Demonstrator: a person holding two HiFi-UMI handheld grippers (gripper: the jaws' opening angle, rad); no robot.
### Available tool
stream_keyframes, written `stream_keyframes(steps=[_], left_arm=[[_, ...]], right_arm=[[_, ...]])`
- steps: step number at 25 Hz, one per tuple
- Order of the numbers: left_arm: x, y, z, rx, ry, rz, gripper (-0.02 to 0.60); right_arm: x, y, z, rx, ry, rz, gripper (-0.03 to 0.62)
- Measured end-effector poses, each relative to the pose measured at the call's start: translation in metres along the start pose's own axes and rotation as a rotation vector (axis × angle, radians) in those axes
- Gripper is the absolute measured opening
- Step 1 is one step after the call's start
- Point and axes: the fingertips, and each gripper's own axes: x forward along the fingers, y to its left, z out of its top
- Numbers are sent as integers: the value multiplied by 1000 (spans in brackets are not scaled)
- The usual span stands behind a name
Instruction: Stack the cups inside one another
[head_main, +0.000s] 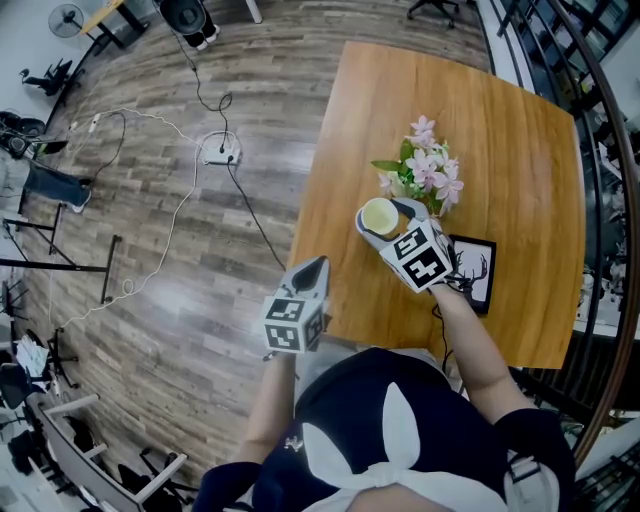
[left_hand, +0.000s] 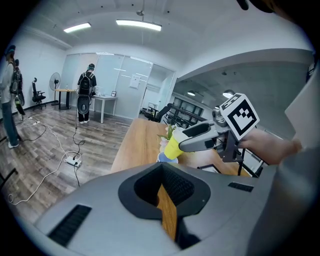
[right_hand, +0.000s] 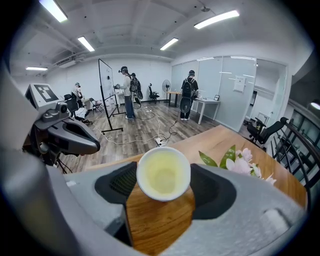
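Open office with wood-plank floor (head_main: 150, 250), cables running to a power strip (head_main: 221, 154), and a few people standing around a whiteboard (right_hand: 106, 87) way in the back. Up front there's a wooden desk (head_main: 500, 150) with a bunch of pink flowers (head_main: 425, 165) and a small black picture frame (head_main: 478, 270) with a deer drawing lying flat near the person's edge.

The right gripper (head_main: 385, 225) has the yellow cup (head_main: 379, 215) pinched between its fingers, one finger on each side of the cup wall. The cup is upright, mouth up, and held up over the desk just beside the flowers. Looking down its own view you see straight into the pale yellow inside with a white rim.

From the left gripper view there's also a blue cup (left_hand: 163, 157) on the desk right under the yellow one. Can't tell if they're touching or if the yellow one is partly in already.

The left gripper (head_main: 312, 265) hangs at the desk's near corner, well apart from the cups. Its fingers are nearly together, just a thin sliver of desk showing between them, and nothing is held.
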Motion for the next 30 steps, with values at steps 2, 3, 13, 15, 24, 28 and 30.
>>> stream_keyframes(steps=[2, 3, 13, 15, 24, 28, 30], left_arm=[[1, 2, 0, 3, 5, -3, 17], [2, 3, 0, 4, 6, -5, 17], [13, 6, -6, 19, 30, -45, 17], [15, 5, -4, 25, 31, -54, 17], [23, -1, 0, 44, 27, -80, 17], [22, -3, -2, 43, 30, -83, 17], [22, -3, -3, 44, 32, -82, 17]], right_arm=[[4, 0, -1, -5, 4, 1, 333], [5, -1, 0, -12, 4, 0, 333], [20, 1, -5, 13, 11, 11, 333], [21, -1, -4, -3, 9, 4, 333], [30, -3, -19, 25, 33, 15, 334], [31, -3, -22, 40, 23, 15, 334], [32, -3, -23, 42, 17, 18, 334]])
